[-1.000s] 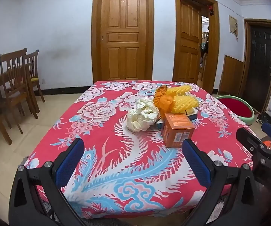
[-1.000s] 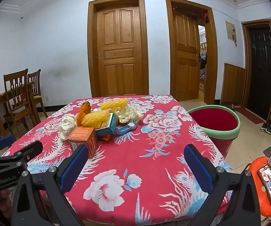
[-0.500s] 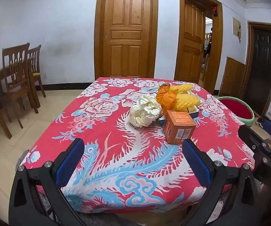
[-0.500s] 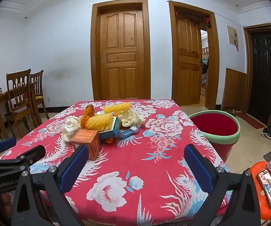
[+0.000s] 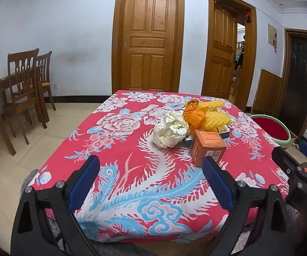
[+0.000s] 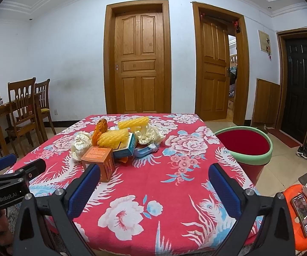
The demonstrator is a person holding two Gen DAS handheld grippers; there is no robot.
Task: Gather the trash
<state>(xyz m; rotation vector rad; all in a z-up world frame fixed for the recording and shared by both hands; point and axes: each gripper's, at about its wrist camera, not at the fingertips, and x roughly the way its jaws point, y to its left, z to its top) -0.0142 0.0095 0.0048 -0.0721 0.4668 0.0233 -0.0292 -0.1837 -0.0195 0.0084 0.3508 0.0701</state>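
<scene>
- Left gripper (image 5: 151, 183): fingers spread, empty; orange box (image 5: 207, 146) just beyond the right finger.
- Right gripper (image 6: 153, 186): fingers spread, empty; bin (image 6: 244, 149) ahead-right, positioned to receive trash.

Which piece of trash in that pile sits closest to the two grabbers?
The orange cardboard box; it stands at the pile's near edge, ahead of the white crumpled paper and yellow foam nets.
</scene>
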